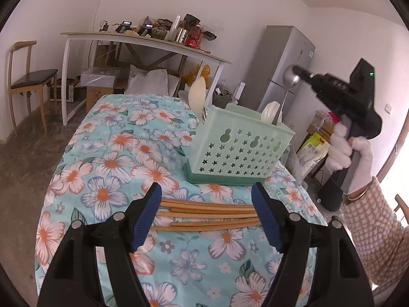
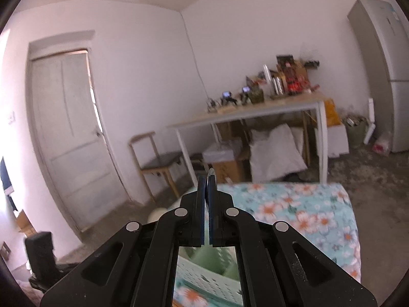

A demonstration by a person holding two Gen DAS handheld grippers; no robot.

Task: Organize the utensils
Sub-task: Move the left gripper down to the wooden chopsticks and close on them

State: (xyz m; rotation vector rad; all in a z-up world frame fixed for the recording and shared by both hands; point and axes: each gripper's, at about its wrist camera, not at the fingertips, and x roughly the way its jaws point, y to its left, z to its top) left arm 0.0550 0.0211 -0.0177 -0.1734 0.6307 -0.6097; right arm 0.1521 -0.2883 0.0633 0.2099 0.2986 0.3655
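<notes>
Several wooden chopsticks (image 1: pixel 207 215) are seen bundled on the floral-clothed bench (image 1: pixel 107 153), near its front edge, long axis crosswise between the wide-open left hand-held gripper (image 1: pixel 205 199); the right hand-held gripper (image 1: pixel 296 71), farther off, grips a metal spoon (image 1: pixel 290 76) above the green utensil basket (image 1: pixel 240 151).

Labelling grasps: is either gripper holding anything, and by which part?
Right gripper is shut on a metal spoon, gripped at the bowl end, handle hanging into the green caddy. Left gripper is open above the chopsticks, holding nothing.
</notes>
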